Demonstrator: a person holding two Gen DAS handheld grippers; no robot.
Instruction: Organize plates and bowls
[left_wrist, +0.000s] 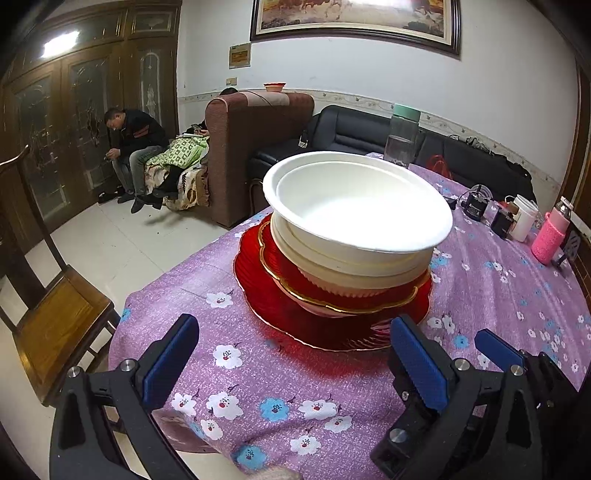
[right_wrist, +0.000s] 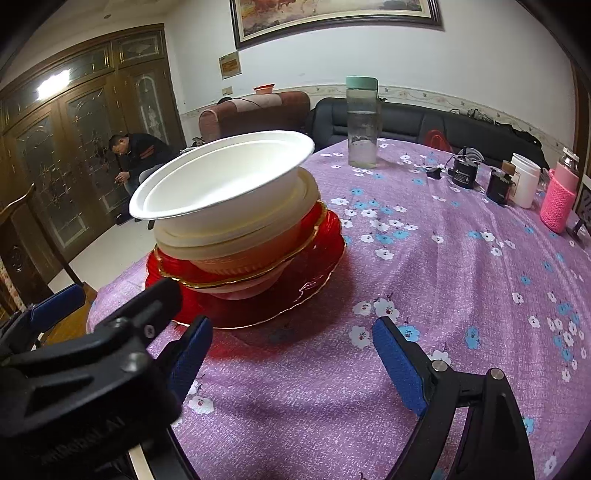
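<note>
A stack stands on the purple flowered tablecloth. A wide red glass plate (left_wrist: 258, 273) is at the bottom, a gold-rimmed red dish (left_wrist: 369, 301) on it, then nested cream bowls (left_wrist: 343, 273), and a white bowl (left_wrist: 354, 206) on top, tilted. The stack also shows in the right wrist view: red plate (right_wrist: 317, 273), white bowl (right_wrist: 221, 177). My left gripper (left_wrist: 295, 354) is open and empty, just in front of the red plate. My right gripper (right_wrist: 291, 354) is open and empty, in front of the plate's right side. The right gripper's blue fingers (left_wrist: 495, 347) show beside the left gripper.
A clear bottle with a green lid (right_wrist: 362, 122) stands behind the stack. A pink-sleeved bottle (right_wrist: 559, 199), a white cup (right_wrist: 524, 181) and small dark items (right_wrist: 463, 173) sit at the far right. A wooden chair (left_wrist: 55, 317) stands left of the table edge. Sofas and a seated man are beyond.
</note>
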